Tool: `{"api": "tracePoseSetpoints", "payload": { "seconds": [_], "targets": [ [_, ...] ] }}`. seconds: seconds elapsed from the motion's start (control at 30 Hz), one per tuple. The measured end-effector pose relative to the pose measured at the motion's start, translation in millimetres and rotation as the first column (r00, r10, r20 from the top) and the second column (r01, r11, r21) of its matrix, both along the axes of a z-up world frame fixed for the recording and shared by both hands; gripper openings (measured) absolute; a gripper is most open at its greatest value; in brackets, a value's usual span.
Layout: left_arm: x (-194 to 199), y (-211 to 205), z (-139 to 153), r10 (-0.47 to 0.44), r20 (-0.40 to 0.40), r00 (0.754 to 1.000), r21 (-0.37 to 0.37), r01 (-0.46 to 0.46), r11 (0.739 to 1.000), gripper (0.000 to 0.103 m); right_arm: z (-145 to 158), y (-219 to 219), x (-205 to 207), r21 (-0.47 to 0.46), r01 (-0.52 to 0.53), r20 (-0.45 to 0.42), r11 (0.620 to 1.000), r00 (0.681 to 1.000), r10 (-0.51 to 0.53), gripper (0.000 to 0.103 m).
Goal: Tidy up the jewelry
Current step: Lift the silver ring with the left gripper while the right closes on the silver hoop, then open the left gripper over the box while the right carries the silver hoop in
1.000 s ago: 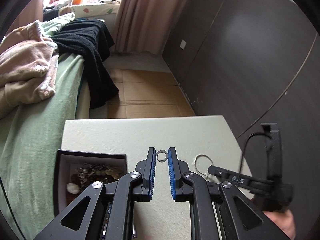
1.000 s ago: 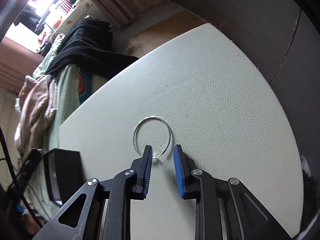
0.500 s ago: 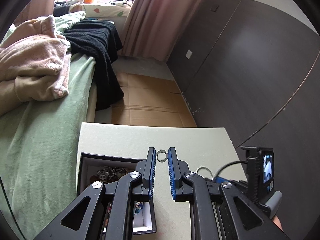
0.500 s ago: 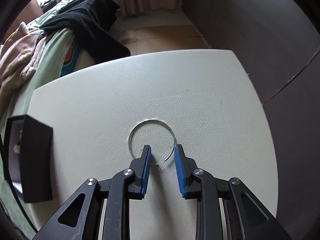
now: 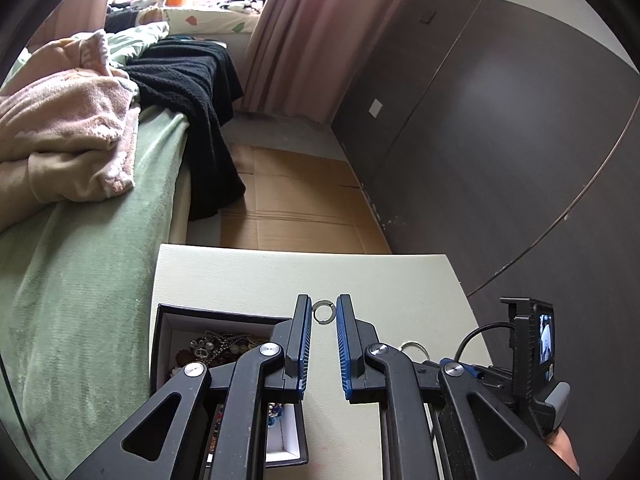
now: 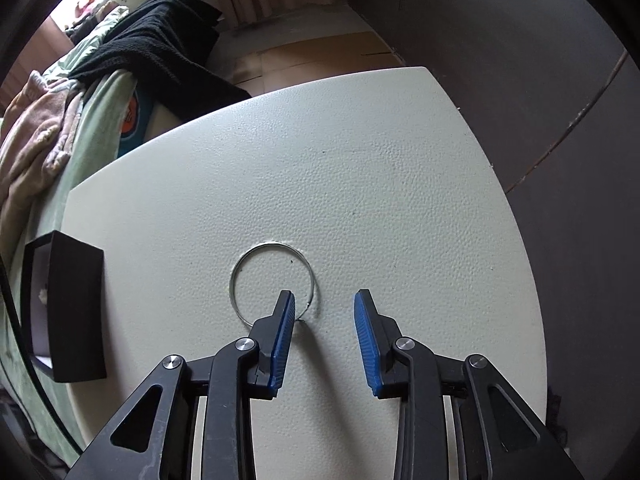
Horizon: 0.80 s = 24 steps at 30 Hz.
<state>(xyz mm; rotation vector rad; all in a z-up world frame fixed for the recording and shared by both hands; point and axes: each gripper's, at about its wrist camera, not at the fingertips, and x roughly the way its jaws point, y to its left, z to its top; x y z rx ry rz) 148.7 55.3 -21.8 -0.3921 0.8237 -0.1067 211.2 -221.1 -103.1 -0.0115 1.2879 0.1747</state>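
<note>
Left fingers [image 5: 304,320] pinch small ring [image 5: 323,311]; right fingers [image 6: 285,320] just opened, apart, straddling wire hoop [image 6: 273,282] rim on table [image 6: 360,160].

In the left wrist view, the left hand-held gripper [image 5: 323,314] covers much of the jewelry box [image 5: 168,322], whose tangled contents are too small to identify. The wire hoop [image 5: 414,345] shows only as an arc behind its finger.
</note>
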Motion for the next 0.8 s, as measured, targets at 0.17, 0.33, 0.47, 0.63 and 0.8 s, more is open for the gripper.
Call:
{"api": "tracePoseSetpoints", "payload": {
  "seconds": [0.17,0.33,0.47,0.63,0.8],
  "targets": [
    [2,0,-1,-0.002,-0.003,1.000,-0.002,0.002,1.000,0.013,-1,10,-5,-0.004,-0.027,-0.005,1.000,1.000,0.027,0.031],
    [1,3,-1,0.003,0.001,1.000,-0.002,-0.003,1.000,0.013,-2,24,-7,-0.043,-0.066,0.018,0.997,0.998,0.067,0.026],
    [-2,10,0,0.016,0.005,1.000,-0.007,-0.016,1.000,0.013,-1,21,-5,-0.037,-0.067,0.030,0.997,0.997,0.068,0.004],
    [-8,18,2,0.028,0.009,1.000,-0.006,-0.028,1.000,0.013,3,9,1,0.076,-0.028,0.020,0.997,0.999,0.026,0.003],
    [-15,25,2,0.029,-0.002,1.000,0.008,-0.029,1.000,0.013,18,2,3,0.208,-0.009,0.038,0.978,0.999,0.001,0.003]
  ]
}}
